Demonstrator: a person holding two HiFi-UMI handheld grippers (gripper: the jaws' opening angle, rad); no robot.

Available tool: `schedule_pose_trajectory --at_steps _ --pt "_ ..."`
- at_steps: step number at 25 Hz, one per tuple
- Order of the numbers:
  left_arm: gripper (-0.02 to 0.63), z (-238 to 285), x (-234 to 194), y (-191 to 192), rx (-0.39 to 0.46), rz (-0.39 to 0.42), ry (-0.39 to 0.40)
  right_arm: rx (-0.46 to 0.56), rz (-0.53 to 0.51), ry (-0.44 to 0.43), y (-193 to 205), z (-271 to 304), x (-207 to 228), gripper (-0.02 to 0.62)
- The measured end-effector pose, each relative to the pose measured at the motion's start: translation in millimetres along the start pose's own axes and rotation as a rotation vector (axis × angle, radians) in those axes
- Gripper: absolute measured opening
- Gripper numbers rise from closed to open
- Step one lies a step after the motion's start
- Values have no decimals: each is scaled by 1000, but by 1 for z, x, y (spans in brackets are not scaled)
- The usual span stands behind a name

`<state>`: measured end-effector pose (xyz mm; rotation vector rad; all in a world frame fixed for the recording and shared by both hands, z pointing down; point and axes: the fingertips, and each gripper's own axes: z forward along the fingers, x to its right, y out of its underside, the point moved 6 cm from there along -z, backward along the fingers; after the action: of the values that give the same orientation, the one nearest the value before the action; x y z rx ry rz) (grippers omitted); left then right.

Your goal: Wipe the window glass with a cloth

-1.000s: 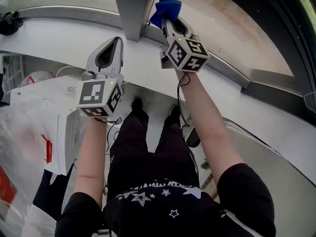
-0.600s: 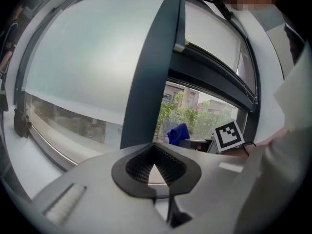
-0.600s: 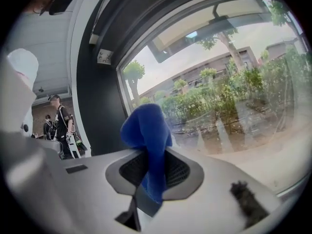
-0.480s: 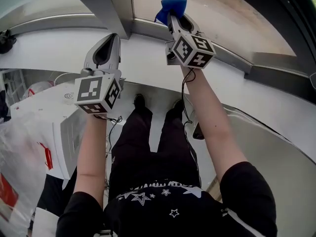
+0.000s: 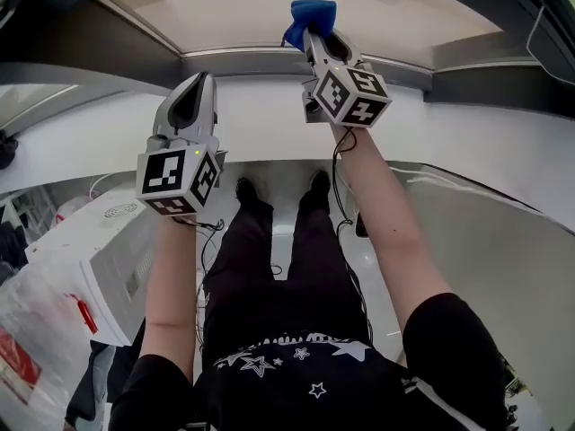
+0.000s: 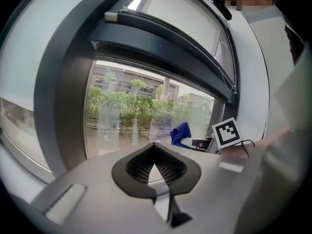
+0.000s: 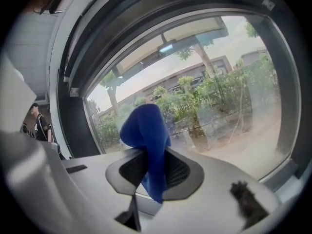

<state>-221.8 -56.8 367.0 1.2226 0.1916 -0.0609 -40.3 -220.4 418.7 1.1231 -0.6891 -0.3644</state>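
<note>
Starting at the blue cloth (image 5: 310, 16): bunched into a tall wad, pinched hard by its lower fold in the right claw (image 5: 316, 36), standing well proud of the tips. Raised to the window glass (image 5: 216, 7) near its bottom edge, just above the grey frame (image 5: 252, 59). Touching the pane or only just shy of it? Cannot tell from either angle.

Looking along the right gripper view: same wad of cloth (image 7: 145, 130) wedged between the ribbed pads, a loose tail drooping below the grip, hazy smeared glass (image 7: 234, 101) right behind it. Looks like the very start of the wipe, with nearly all the pane to go.

To do it well: lean the wad in until it flattens, so a broad face of fabric meets the glass and not just a ridge. Sweep sideways in overlapping passes, then work upward. Hold the hard tips back from the pane to avoid scratching. Clamp firmly throughout; dragging across glass will likely tug at that narrow fold.

Over to the left claw (image 5: 203, 81): lower and off to the side above the white sill (image 5: 269, 124), tips pressed together on nothing. Best parked there, clear of the sweep.
</note>
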Motion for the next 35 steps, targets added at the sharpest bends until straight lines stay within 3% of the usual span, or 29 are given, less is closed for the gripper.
schedule_pose_trajectory --at_steps 19,28,35 --pt "8 128 218 0 -43 64 236 83 63 275 -52 -141 249 77" --pt "8 170 291 3 -61 87 312 93 86 392 -63 -183 327 77" --pt "8 183 320 12 -60 84 344 78 74 438 -60 -199 350 77"
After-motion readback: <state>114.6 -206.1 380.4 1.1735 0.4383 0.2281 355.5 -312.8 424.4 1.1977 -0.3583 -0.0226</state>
